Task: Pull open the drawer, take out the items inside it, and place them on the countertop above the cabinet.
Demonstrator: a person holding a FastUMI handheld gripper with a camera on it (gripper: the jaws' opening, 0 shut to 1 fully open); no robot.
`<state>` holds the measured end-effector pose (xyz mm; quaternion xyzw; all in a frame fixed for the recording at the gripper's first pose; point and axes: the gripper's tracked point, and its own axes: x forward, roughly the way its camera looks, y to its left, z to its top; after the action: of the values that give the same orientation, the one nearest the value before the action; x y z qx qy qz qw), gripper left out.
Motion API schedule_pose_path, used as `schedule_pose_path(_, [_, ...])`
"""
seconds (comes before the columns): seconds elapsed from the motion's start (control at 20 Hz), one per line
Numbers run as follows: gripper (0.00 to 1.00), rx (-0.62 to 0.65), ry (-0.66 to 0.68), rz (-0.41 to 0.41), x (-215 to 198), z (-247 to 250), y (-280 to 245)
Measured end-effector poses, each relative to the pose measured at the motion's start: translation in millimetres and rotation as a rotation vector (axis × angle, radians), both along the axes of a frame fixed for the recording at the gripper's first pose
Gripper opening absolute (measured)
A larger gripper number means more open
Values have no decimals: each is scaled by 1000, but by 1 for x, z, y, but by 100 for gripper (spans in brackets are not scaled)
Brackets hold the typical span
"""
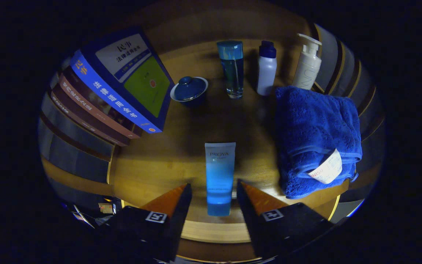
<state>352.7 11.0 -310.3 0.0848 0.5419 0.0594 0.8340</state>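
- Gripper [214, 187]: fingers spread, one on each side of the blue tube [219, 176]; a gap shows on both sides, so nothing is clasped.
- Tube lies flat on the wooden countertop [159, 165], cap end towards the fingers.
- Beyond it: lidded blue cup [189, 90], clear blue bottle [231, 68], white bottle with dark cap [267, 68], white pump bottle [308, 62].
- Stack of books [114, 84] left; folded blue towel [315, 135] right, tag showing.
- Lighting dim; the drawer can't be made out, possibly below the countertop edge.
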Motion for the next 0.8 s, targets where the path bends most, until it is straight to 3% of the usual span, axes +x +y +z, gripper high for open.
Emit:
schedule_pose_path(0.1, [90, -2, -56, 7, -4, 14, -1])
schedule_pose_path(0.3, [98, 1, -196, 38, -27, 59, 0])
schedule_pose_path(0.6, [97, 63, -426, 82, -100, 117, 8])
schedule_pose_path(0.8, [97, 8, -642, 74, -149, 140, 5])
